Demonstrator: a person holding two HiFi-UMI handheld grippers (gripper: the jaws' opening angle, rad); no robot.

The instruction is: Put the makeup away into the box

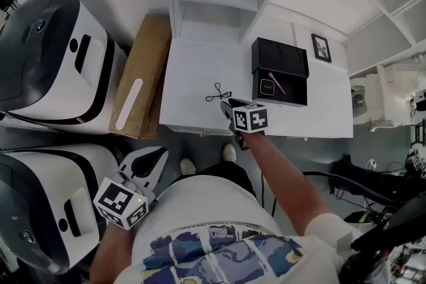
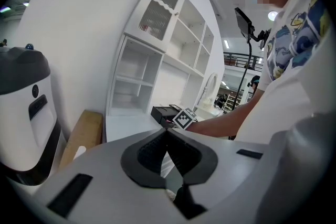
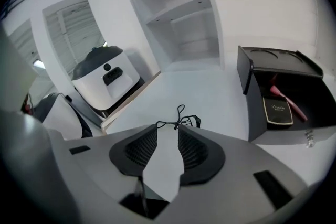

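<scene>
While reaching over the near edge of the white table (image 1: 193,70), got the right gripper (image 1: 228,105) with jaws spread and nothing between the pads, just aimed at a little black eyelash curler (image 1: 218,94) lying loose on the tabletop right ahead of the tips. Further back on the right, spotted the open black box (image 3: 255,110), lid tipped up, holding a dark compact (image 1: 267,86) with a pink brush (image 1: 277,83) beside it. Got the left gripper (image 1: 155,161) down low off the table by the hip, near two white machines (image 1: 53,56), jaws clenched tip to tip on nothing.
</scene>
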